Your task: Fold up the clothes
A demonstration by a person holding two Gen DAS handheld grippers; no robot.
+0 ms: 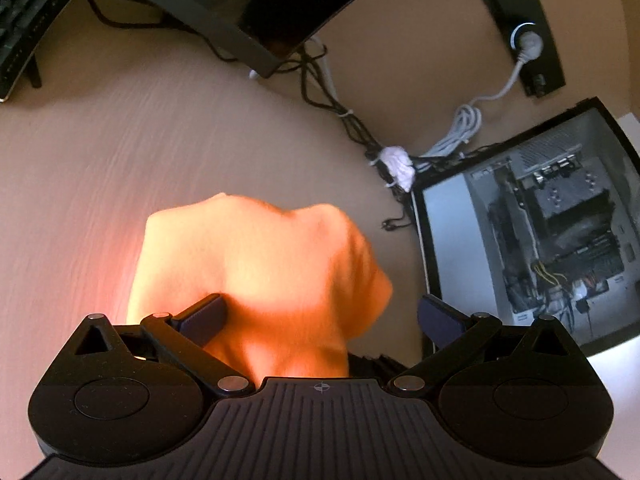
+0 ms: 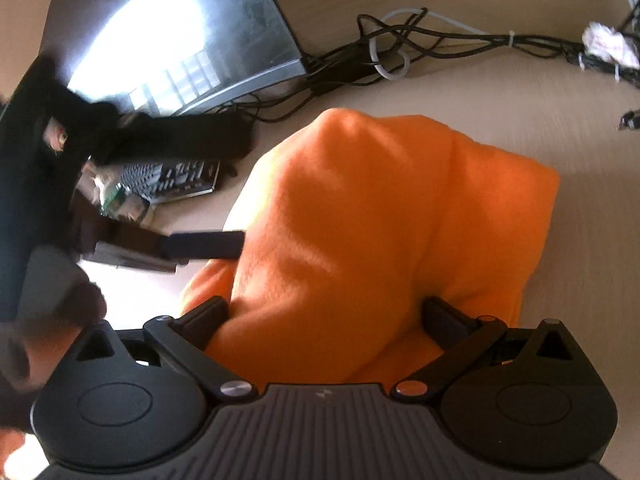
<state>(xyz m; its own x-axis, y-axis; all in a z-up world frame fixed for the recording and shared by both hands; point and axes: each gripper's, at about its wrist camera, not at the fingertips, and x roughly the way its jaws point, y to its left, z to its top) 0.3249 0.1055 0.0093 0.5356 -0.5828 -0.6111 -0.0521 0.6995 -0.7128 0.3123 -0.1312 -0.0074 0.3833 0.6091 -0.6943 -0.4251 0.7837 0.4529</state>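
Cloth [image 2: 380, 220] bunches straight ahead between the right gripper's [image 2: 340, 316] wide-spread fingers, ungripped. Left gripper [image 1: 320, 316], equally wide, holds nothing, cloth nearer its left finger.

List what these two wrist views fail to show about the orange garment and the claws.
- Orange garment: near edge hidden behind the right claw body, right wrist view.
- Garment type and fold state: bunched and motion-blurred, both views.
- Left claw: open around cloth; contact hidden, left wrist view.

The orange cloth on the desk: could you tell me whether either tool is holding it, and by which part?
Neither holds it. Both tools, left and right, stand open, with the orange cloth bunched loosely between their fingers.
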